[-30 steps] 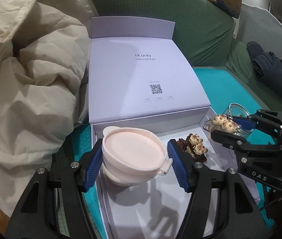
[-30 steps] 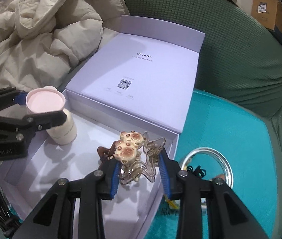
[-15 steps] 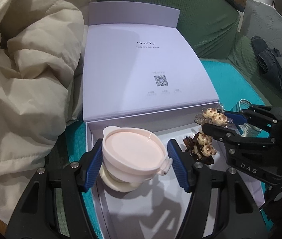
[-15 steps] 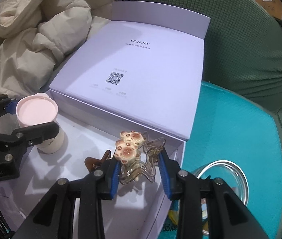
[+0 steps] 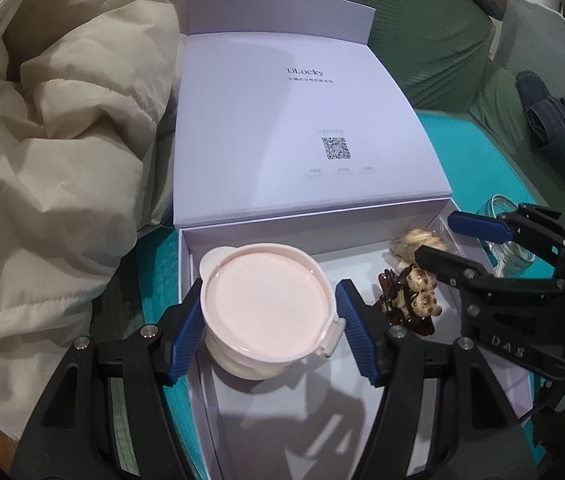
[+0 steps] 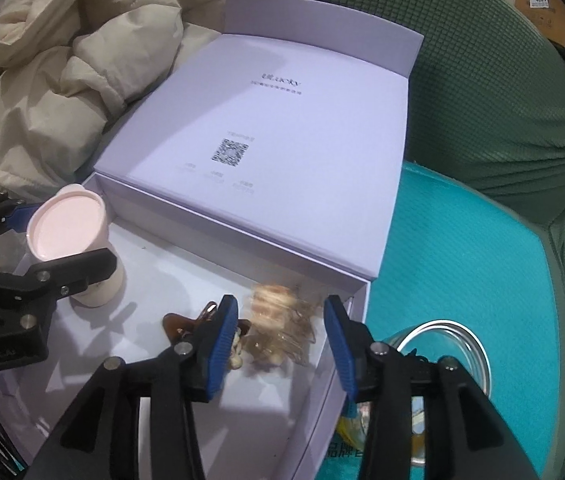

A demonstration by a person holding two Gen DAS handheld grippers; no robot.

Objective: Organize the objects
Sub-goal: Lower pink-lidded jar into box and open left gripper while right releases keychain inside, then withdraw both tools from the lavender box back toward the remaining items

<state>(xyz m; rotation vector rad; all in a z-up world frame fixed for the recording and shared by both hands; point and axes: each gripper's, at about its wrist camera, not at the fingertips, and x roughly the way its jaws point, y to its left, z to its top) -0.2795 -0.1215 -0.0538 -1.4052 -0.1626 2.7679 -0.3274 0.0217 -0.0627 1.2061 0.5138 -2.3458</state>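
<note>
- Left gripper (image 5: 268, 322), black frame with blue ribbed pads: jaws set narrowly, one on either side of the pink-lidded cream plastic jar (image 5: 266, 308). Left pad at the lid rim; right pad appears just off the lid tab. Firm grip cannot be told.
- Jar stands upright in the near-left part of the open lavender cardboard box (image 6: 186, 280), on its white floor.
- Right gripper (image 6: 282, 344): jaws spread wide, holding nothing. The clear hair claw clip with cream bear charms (image 6: 278, 324) sits between and below the pads, motion-blurred; contact with the floor cannot be told.
- Dark brown hair claw clip with two bear charms (image 5: 410, 300) lies on the box floor between the jar and the right gripper, partly hidden behind the right gripper's left pad in the right wrist view.
- Box lid (image 5: 298, 128) is hinged back flat behind the tray, printed with a logo and QR code.
- Round clear glass jar (image 6: 454, 344) stands outside the box, just beside its right wall, mouth open upward.
- Cream puffer jacket (image 5: 50, 152) is heaped against the box's left side.
- Surface: teal cushion (image 6: 462, 248) on a green textured sofa (image 6: 482, 80).
- Dark folded garment (image 5: 554, 120) lies on the far right seat; a cardboard carton (image 6: 542, 4) sits behind the sofa back.
</note>
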